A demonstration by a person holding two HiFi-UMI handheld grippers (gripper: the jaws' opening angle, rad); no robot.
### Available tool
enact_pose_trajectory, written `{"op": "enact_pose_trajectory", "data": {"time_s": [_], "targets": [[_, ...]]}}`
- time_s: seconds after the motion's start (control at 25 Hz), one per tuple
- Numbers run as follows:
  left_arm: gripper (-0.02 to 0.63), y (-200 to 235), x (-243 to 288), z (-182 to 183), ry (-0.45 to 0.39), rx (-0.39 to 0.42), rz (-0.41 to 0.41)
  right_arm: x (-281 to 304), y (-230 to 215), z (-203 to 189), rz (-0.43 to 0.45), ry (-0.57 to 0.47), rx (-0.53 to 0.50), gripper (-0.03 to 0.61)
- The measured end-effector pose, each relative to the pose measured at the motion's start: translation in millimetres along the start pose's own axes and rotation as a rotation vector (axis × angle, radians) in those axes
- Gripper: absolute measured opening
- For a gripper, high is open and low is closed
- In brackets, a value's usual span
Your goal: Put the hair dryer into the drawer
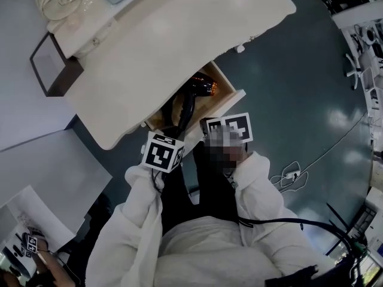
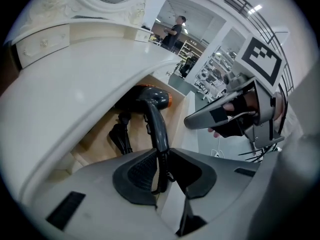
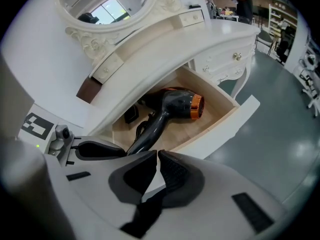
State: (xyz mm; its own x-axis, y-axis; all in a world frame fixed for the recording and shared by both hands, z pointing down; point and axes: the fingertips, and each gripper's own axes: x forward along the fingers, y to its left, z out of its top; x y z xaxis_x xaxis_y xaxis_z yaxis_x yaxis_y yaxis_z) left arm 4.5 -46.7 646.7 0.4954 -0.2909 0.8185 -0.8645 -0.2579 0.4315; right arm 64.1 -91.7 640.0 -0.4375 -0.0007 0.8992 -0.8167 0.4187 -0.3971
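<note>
Dark grey hair dryer [image 3: 172, 105], orange-ringed nozzle, lies in drawer [image 3: 226, 127].

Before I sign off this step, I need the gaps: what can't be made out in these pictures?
- Head view: the left gripper's jaws and the hair dryer's handle end, behind that gripper's marker cube.
- Head view: the right gripper's jaws, behind its cube and a blurred patch.
- All views: the drawer's back, under the tabletop.
- Right gripper view: the small black object deep in the drawer, too small to identify.

left gripper [image 2: 162, 154]: jaws clamp hair dryer [image 2: 156, 118] | right gripper [image 3: 156, 154]: jaws together, empty
</note>
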Motion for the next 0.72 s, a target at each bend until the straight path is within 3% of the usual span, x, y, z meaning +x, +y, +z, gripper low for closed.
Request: {"op": "enact_pose_trajectory", "data": {"time_s": [0.24, 0.52, 0.72], "targets": [[0.081, -1, 7, -3, -0.013, -0.072, -0.047, -1, -2, -2, 0.043, 0.005, 0.028, 0.078], [0.087, -1, 10, -3, -0.046, -0.102, -0.045, 0, -4, -2, 0.066, -0.023, 0.086, 0.078], [0.086, -4, -17, 4, -0.101, -0.098, -0.029, -8, -1, -7, 0.059, -0.062, 0.127, 0.078]]}}
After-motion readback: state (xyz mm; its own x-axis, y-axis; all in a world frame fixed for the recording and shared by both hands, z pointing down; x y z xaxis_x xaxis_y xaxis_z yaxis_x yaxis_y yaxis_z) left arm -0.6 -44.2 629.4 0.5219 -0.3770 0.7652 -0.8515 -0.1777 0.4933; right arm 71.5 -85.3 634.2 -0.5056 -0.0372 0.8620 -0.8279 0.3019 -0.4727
